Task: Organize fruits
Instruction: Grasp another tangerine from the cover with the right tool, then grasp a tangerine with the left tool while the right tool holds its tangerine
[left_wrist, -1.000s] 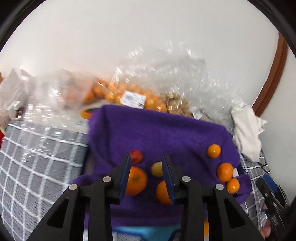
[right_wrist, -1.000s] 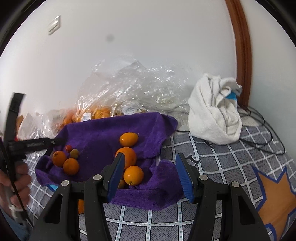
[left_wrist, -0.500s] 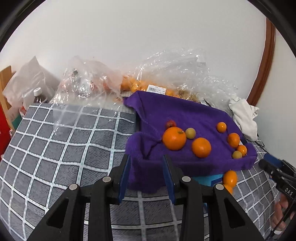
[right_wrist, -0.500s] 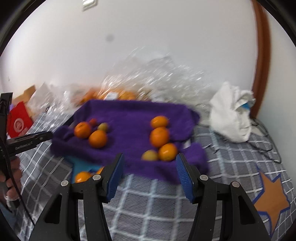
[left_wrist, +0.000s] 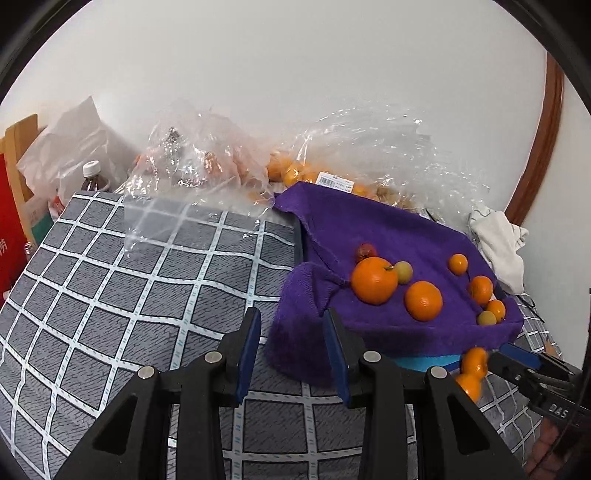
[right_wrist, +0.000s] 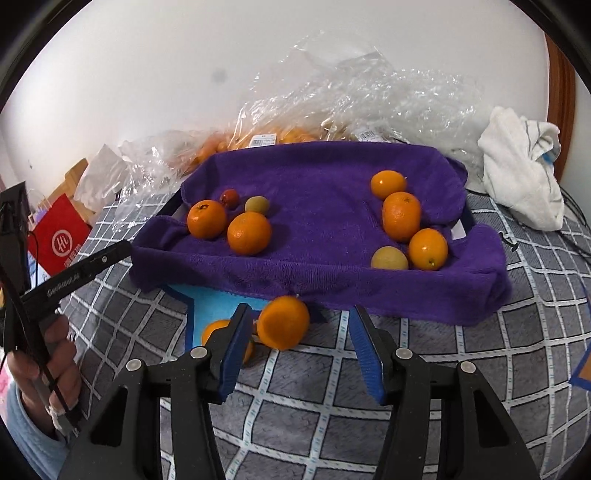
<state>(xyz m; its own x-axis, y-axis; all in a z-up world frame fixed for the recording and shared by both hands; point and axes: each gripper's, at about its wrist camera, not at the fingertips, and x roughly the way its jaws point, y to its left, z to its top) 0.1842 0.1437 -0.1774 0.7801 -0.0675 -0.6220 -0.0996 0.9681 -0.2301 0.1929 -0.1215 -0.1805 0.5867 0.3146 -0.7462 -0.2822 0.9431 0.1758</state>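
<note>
The fruits lie mostly on a purple towel (right_wrist: 325, 192) draped over a tray-like base on the grey checked tabletop (right_wrist: 480, 369), with two more loose in front of it. Behind the towel, crumpled clear plastic bags (right_wrist: 354, 96) hold more oranges against the white wall, and a white cloth (right_wrist: 521, 166) lies bunched to the right.

On the towel's left side sit two oranges, one (right_wrist: 206, 219) just beside the other (right_wrist: 249, 233), with a small red fruit (right_wrist: 229, 198) and a small yellow-green fruit (right_wrist: 257, 204) close behind them. On the right side a small orange (right_wrist: 388, 184) sits furthest back, then a larger one (right_wrist: 401, 216), then another orange (right_wrist: 427, 249) touching a pale yellow fruit (right_wrist: 389, 258) near the towel's front edge.

In front of the towel, on a blue mat (right_wrist: 210, 302), a loose orange (right_wrist: 283, 322) lies between the fingers of the right tongs (right_wrist: 295, 328), whose jaws are closing but stand clear of the fruit on both sides. A second loose orange (right_wrist: 214, 330) is partly hidden behind the left finger of those tongs.

The left tongs (left_wrist: 291, 343) have their pads a narrow gap apart, with nothing gripped; the hanging near corner of the towel shows in the gap, and whether it touches the pads cannot be told. In the right wrist view a hand (right_wrist: 44, 365) holds the left tongs at the far left.
</note>
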